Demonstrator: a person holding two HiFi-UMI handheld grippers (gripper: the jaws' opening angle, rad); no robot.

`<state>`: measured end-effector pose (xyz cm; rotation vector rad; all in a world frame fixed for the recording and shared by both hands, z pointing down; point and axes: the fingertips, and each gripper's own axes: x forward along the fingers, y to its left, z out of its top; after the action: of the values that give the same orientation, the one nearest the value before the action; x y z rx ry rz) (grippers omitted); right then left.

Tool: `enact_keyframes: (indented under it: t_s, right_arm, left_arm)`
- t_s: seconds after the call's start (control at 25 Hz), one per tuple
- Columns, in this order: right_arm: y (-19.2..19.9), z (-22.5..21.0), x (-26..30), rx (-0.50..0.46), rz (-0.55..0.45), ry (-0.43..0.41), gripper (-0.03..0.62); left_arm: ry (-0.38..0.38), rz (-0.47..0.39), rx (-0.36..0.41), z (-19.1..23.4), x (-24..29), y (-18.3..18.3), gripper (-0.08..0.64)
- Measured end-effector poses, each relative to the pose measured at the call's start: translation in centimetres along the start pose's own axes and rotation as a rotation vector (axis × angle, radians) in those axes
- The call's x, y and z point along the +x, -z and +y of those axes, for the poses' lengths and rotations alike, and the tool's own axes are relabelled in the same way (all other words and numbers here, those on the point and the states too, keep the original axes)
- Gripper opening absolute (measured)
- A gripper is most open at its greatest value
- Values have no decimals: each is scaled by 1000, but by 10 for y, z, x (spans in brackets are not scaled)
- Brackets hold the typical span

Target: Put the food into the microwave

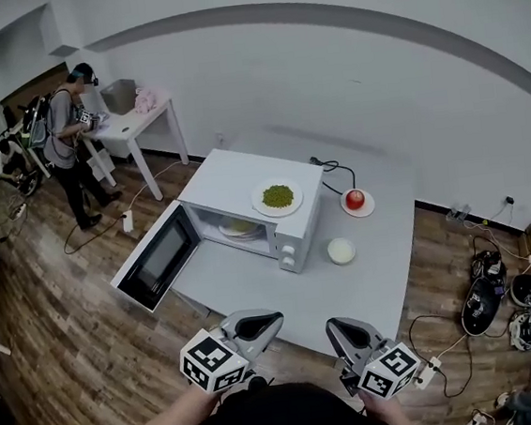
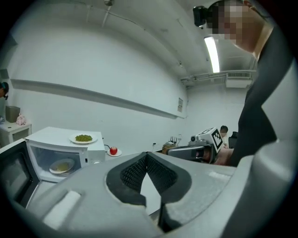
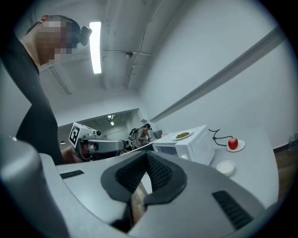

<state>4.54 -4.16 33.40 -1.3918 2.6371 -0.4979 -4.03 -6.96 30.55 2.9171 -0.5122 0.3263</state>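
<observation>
Looks like a lab or recording room, not a real kitchen: bare white walls [image 1: 372,63], wood-look floor [image 1: 59,313], a microwave [image 1: 245,195] parked on a plain white desk [image 1: 384,260] mid-room, cables [image 1: 428,318] trailing across the floor, and another person [image 1: 74,142] wearing a backpack at a side table [image 1: 143,125].

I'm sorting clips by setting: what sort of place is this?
Probably a lab or test room, not a home kitchen: the microwave sits on a table, shoes lie on the wood floor, another person stands nearby.

Pale grey worktop [image 1: 255,288]. Directly on it: white microwave [image 1: 226,177], door open, at left rear; small white bowl [image 1: 341,251] just beside microwave's right front corner; saucer [image 1: 368,209] bearing red apple [image 1: 355,197], behind bowl; black cable [image 1: 334,167] near rear edge.
</observation>
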Motion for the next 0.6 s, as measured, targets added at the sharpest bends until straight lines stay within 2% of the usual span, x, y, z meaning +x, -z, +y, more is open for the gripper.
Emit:
enact_keyframes:
  t_s: [0.16,0.32,0.48,0.6]
  right_arm:
    - [-15,10,-1,-9,-56,37,12]
    - [-19,18,16,-45,-52,42,12]
    - [-21,30,29,-98,-37,34,12]
    - [-23,34,35,-110,-28,29,12]
  left_arm:
    - [-24,-60,0,6,-17,-15,8]
    - [-80,-115,25,24,-29,-24,9]
    - [-77,-129,-30,34,-35,-18,8]
    - [-78,-130,-22,40,-39,-17,8]
